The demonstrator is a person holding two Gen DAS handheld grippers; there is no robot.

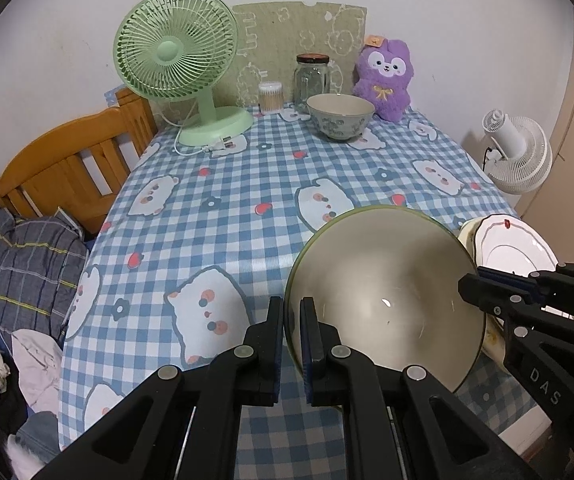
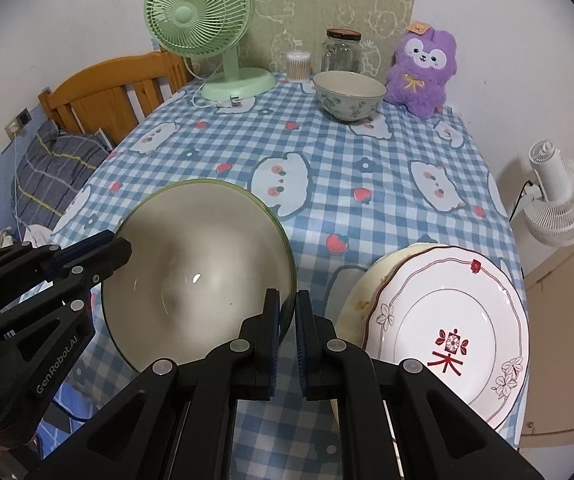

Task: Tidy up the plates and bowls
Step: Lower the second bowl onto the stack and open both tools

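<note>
A large pale bowl with a green rim (image 1: 387,280) (image 2: 199,264) is held between both grippers over the near part of the checked tablecloth, its inside tilted toward the cameras. My left gripper (image 1: 291,312) (image 2: 121,246) is shut on its left rim. My right gripper (image 2: 287,304) (image 1: 467,284) is shut on its right rim. To the right lies a white plate with red markings (image 2: 447,320) (image 1: 515,248) on top of a cream plate (image 2: 355,300). A small flower-patterned bowl (image 1: 341,116) (image 2: 349,96) stands at the far side.
Along the far edge stand a green desk fan (image 1: 175,52), a tub of cotton swabs (image 1: 271,96), a glass jar (image 1: 313,78) and a purple plush toy (image 1: 385,76). A wooden bed frame (image 1: 71,160) with a pillow is left of the table, a white fan (image 1: 519,156) right.
</note>
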